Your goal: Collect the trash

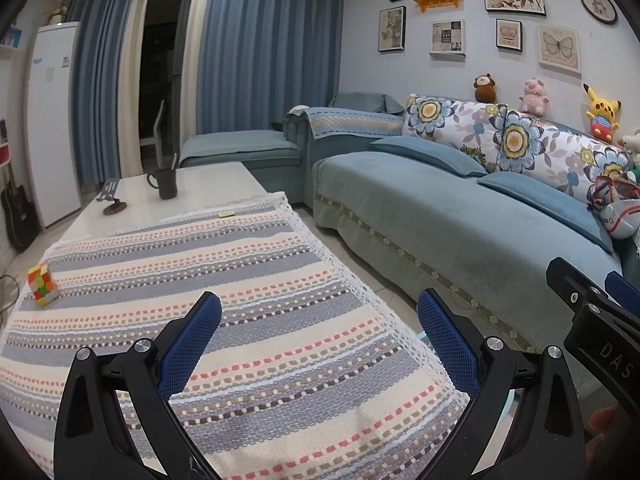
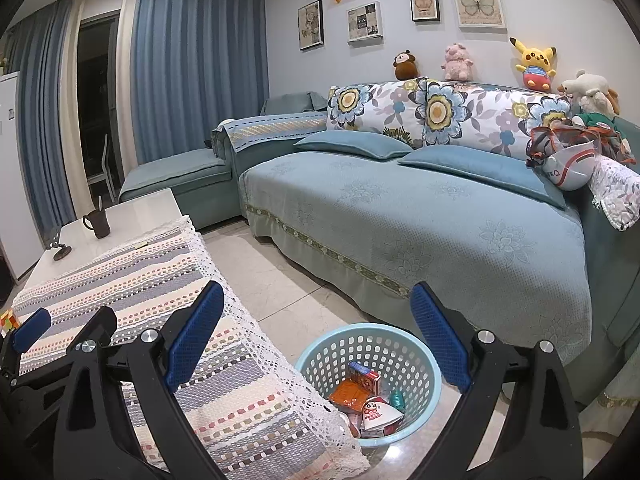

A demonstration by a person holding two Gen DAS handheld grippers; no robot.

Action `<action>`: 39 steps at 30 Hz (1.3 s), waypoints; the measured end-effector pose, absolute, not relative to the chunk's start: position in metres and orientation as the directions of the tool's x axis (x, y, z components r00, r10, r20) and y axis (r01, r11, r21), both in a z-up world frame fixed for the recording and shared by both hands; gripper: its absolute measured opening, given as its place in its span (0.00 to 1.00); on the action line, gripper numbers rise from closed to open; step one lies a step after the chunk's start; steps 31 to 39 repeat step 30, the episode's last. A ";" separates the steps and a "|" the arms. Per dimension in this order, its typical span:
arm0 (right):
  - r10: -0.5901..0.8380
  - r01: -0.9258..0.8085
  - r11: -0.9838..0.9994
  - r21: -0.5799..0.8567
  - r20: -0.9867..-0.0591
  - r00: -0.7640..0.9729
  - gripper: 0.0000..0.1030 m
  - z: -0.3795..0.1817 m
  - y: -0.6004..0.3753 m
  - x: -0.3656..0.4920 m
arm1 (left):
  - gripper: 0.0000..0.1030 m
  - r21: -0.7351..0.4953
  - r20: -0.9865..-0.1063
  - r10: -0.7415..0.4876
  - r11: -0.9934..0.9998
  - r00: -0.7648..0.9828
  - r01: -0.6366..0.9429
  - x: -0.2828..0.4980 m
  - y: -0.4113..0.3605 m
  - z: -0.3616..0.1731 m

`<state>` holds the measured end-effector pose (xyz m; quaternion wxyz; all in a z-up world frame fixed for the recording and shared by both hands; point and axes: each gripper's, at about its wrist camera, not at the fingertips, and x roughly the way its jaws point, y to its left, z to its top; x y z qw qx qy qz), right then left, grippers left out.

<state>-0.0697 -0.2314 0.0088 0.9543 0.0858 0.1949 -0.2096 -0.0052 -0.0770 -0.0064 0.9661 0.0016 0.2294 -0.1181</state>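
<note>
A light blue plastic basket (image 2: 316, 350) stands on the floor beside the coffee table, holding several wrappers and small packets (image 2: 362, 394). My right gripper (image 2: 318, 312) is open and empty, held above the basket and the table's edge. My left gripper (image 1: 320, 314) is open and empty above the striped tablecloth (image 1: 240, 280), and it also shows in the right wrist view (image 2: 32, 330) at the far left. A small yellowish scrap (image 1: 226, 213) lies on the table at the cloth's far edge. The right gripper's fingertip (image 1: 620, 288) shows at the left wrist view's right edge.
A colourful puzzle cube (image 1: 41, 283) sits at the cloth's left edge. A dark mug (image 1: 165, 183) and a small stand (image 1: 113, 200) are on the bare white tabletop. A blue sofa (image 2: 420, 216) with cushions, plush toys and a helmet (image 2: 568, 170) runs along the right. Tiled floor lies between.
</note>
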 end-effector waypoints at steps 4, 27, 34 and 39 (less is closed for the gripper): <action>-0.364 0.431 0.899 0.082 -0.409 0.837 0.87 0.009 -0.231 -0.070 | 0.92 -0.053 -0.445 -0.222 0.974 0.867 0.222 -0.005 -0.077 -0.006; -0.366 0.429 0.900 0.073 -0.406 0.838 0.87 0.010 -0.229 -0.071 | 0.93 -0.044 -0.441 -0.186 0.982 0.878 0.186 -0.004 -0.074 -0.005; -0.366 0.427 0.902 0.068 -0.405 0.838 0.87 0.010 -0.228 -0.070 | 0.93 -0.046 -0.438 -0.184 0.982 0.880 0.182 -0.005 -0.072 -0.004; -0.366 0.427 0.902 0.068 -0.405 0.838 0.87 0.010 -0.228 -0.070 | 0.93 -0.046 -0.438 -0.184 0.982 0.880 0.182 -0.005 -0.072 -0.004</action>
